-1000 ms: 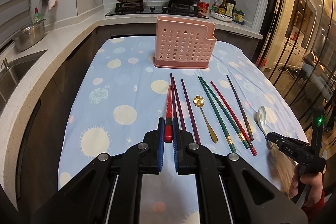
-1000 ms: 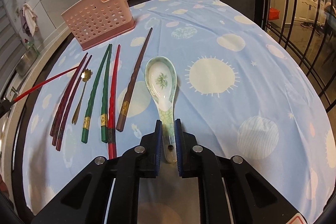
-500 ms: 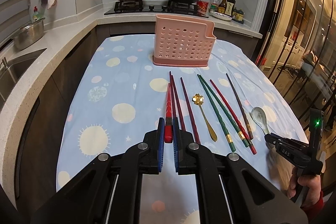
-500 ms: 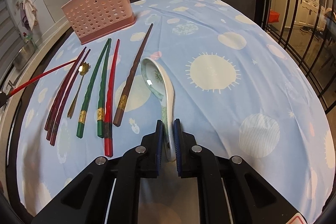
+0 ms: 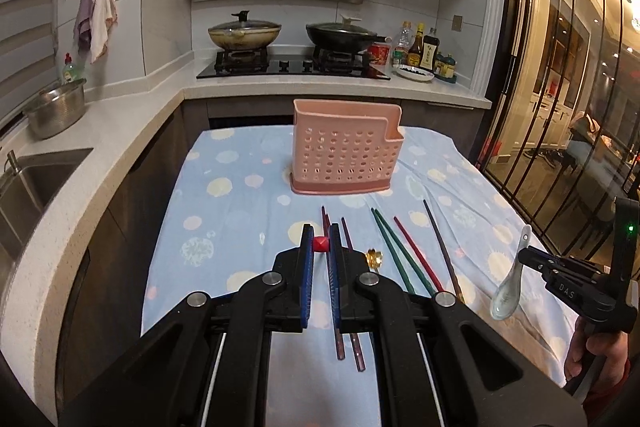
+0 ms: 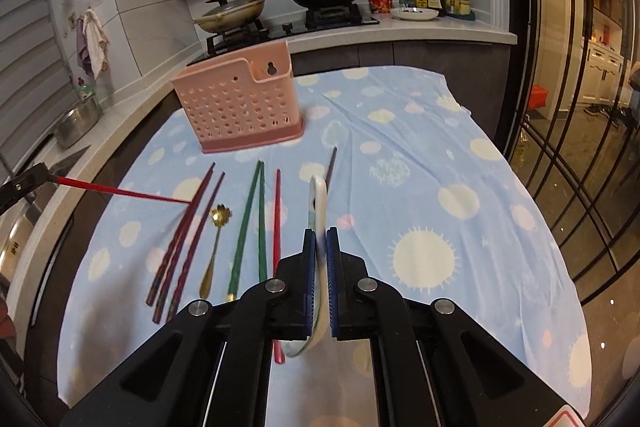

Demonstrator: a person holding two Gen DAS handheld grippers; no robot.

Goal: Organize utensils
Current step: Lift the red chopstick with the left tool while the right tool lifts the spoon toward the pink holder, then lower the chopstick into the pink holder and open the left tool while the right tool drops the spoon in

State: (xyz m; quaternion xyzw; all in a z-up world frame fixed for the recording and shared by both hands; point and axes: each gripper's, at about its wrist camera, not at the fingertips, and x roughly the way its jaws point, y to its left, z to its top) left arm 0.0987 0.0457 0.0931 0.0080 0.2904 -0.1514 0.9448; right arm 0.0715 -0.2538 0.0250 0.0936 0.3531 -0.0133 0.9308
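My left gripper [image 5: 320, 245] is shut on a red chopstick [image 5: 320, 243], seen end-on; in the right wrist view the chopstick [image 6: 120, 191] points right above the cloth. My right gripper [image 6: 320, 247] is shut on a white ceramic spoon [image 6: 318, 211], lifted and turned on edge; in the left wrist view the spoon [image 5: 510, 287] hangs bowl down. The pink perforated utensil holder [image 5: 346, 157] stands upright at the table's far side, also in the right wrist view [image 6: 240, 111]. Dark red, green, red and brown chopsticks [image 6: 256, 223] and a gold spoon [image 6: 216, 247] lie on the cloth.
The table has a blue spotted cloth [image 6: 440, 195]. Behind it runs a counter with a stove, two pans [image 5: 244, 35] and bottles [image 5: 424, 51]. A sink [image 5: 28, 183] and a steel bowl [image 5: 56, 109] are at the left. Glass doors [image 5: 560, 107] stand at the right.
Both grippers have risen and tilted up. The red chopstick and the ceramic spoon have left the cloth; the spoon has turned on edge with its bowl hanging down.
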